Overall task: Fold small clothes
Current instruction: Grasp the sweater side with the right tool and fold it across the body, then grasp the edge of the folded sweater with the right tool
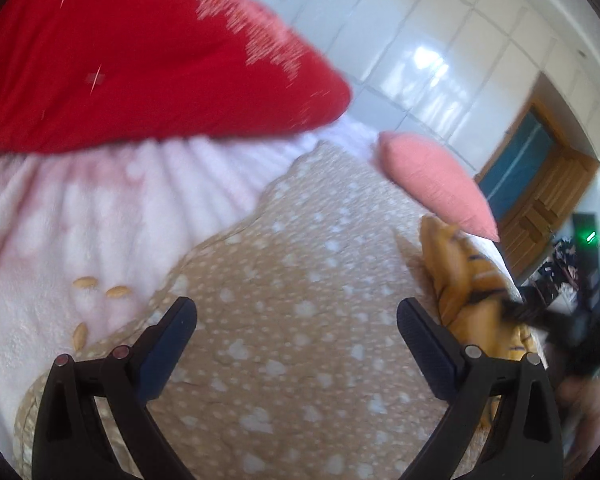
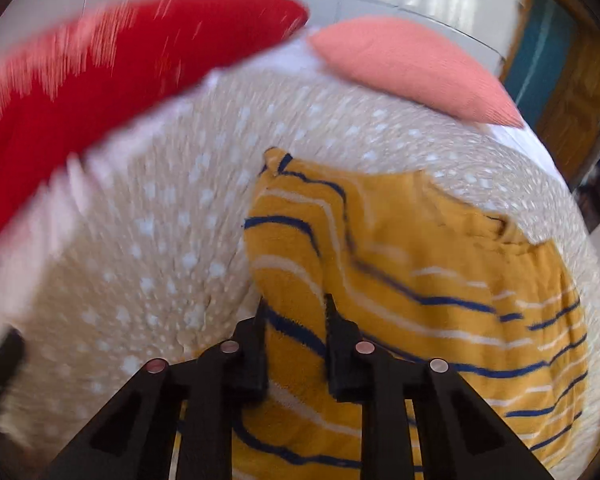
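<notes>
Two grippers over the bed, one pinching the striped garment

Two grippers show, one per wrist view. The right gripper has its jaws drawn close together on a raised fold of the yellow garment, a small piece of clothing with navy and white stripes; cloth fills the narrow gap between the fingers, so it looks clamped. That view is smeared with blur. The garment lies rumpled on the tan bedspread, which is scattered with white spots, and it covers the lower right of the picture up to the bed's edge.

The left gripper hangs above bare bedspread with its jaws spread wide and nothing between them. In its view the yellow garment sits off to the right near the edge of the bed, with the blurred dark shape of the right gripper at it.

Behind the bedspread lies a pale pink fluffy blanket. A red pillow with light stitched marks rests on it at upper left, and a salmon-pink pillow sits just beyond the garment. White floor tiles and a wooden door show past the bed.
</notes>
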Demonstrator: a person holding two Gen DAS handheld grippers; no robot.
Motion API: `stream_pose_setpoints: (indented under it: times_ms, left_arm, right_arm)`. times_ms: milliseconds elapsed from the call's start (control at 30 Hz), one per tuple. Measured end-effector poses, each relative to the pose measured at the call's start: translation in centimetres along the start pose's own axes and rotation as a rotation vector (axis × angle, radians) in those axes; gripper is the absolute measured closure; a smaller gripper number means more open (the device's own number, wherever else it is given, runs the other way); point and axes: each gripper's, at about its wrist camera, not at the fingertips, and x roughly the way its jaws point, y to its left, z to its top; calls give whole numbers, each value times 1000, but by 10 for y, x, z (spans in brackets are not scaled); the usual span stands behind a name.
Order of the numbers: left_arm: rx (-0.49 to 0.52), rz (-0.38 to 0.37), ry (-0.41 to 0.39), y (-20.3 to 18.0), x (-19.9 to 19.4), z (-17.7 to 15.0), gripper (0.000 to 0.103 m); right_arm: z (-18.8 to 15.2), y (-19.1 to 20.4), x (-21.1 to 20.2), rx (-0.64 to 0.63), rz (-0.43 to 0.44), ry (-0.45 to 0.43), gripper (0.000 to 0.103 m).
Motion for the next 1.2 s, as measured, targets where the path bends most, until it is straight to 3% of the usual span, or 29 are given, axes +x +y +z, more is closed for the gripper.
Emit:
stream_pose_setpoints:
  times_ms: [100,267,333,433,500,633,767,833,900,933,1000,1200]
  left_arm:
    - [95,-24,-7,-25,-3,-11,3]
    - [161,-114,114,-68,5,-29,3]
    - [201,-144,152,-88,6,-37,3]
    - [262,-173,196,-117,4,-46,3]
    - [295,-190,221,-133,4,-49,3]
    - [323,-203,249,-157,3,-52,3]
    - [337,-209,268,-178,6,-58,3]
    - [343,-211,283,-190,8,-63,3]
    - [344,-234,295,-205,6,-67,3]
    - [349,-241,293,-212,4,-68,3]
    - [371,-246,278,-225,0,-69,3]
    - [413,-271,290,-248,2,-73,3]
  right_arm:
    - [1,-79,-38,150,42,-76,83]
    - [-37,-225,-70,400,40,-148,83]
    - [-64,-279,-62,499,31,-128,83]
    - [-98,-322,-46,580,12,-79,80]
    - [-114,-337,-54,604,-47,-108,61]
    - [-126,-350,-95,611,-58,-205,57]
    - [-116,-332,-128,552,37,-311,38]
    - [-107,-311,-129,478,51,-308,31]
    - [-103,-292,-118,405,2,-270,29]
    - [-103,-285,-107,369,-29,-235,32]
    - [-109,-287,-87,343,-28,-141,93]
    - [-166,-317,-71,482,21,-12,94]
